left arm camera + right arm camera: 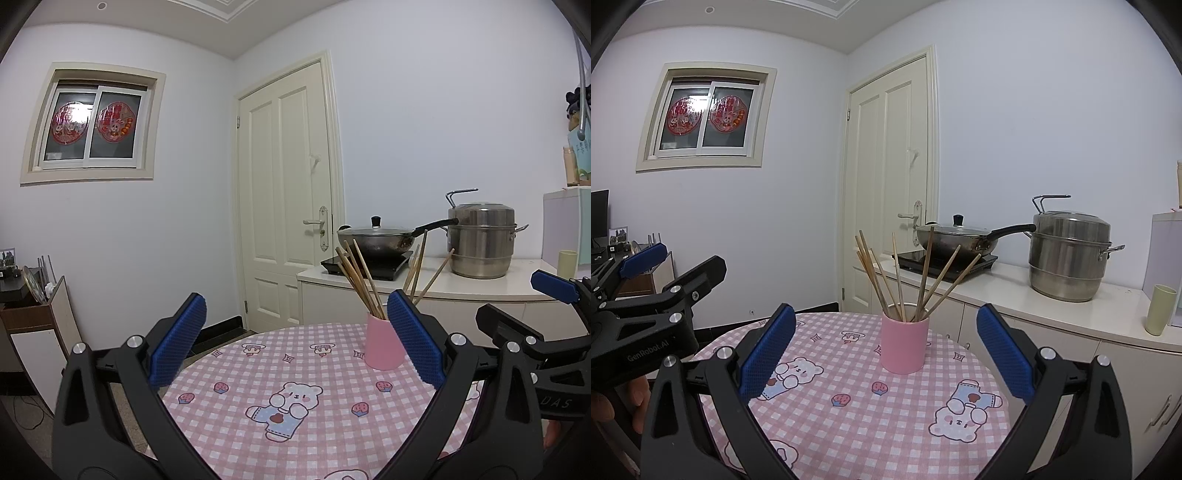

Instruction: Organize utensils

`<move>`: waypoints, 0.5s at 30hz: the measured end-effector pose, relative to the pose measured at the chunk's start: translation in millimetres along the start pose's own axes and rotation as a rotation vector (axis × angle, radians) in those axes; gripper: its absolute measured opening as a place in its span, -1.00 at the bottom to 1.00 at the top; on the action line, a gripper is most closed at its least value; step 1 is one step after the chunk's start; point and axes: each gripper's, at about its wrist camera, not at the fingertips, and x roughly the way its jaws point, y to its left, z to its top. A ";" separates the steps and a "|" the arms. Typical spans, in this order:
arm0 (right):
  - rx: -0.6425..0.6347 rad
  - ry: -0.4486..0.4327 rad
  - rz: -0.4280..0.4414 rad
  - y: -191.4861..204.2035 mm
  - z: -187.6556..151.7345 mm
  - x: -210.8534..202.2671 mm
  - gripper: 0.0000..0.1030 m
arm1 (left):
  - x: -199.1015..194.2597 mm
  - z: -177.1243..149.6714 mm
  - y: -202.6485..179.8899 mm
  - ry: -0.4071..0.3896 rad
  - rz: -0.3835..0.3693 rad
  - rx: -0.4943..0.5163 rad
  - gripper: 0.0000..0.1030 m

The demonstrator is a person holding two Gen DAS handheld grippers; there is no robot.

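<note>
Pink cup (pixel 904 343) w/ wooden chopsticks (pixel 905 275) upright on round checked table (pixel 849 413); both grippers spread wide, holding nothing.

Chopsticks stand in the cup, fanned out, tips leaning left & right. Cup sits toward far side of table, apart from both tools. Right gripper (pixel 886 354): cup centred betw. its blue pads, further out, no contact. Left gripper (pixel 295 343): cup near its right pad (pixel 413 339), partly hidden by it. Counter w/ wok (pixel 955 240) & steel pot (pixel 1067 258) behind.
</note>
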 end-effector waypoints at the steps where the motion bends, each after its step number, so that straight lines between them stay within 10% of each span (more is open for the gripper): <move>1: 0.000 0.000 0.000 0.0 0.0 0.0 0.84 | -0.2 -0.3 0.3 0.000 0.000 0.000 0.87; 15: 0.001 0.002 0.000 0.1 -0.7 -0.5 0.84 | 0.3 -2.2 -0.3 0.006 -0.001 0.003 0.87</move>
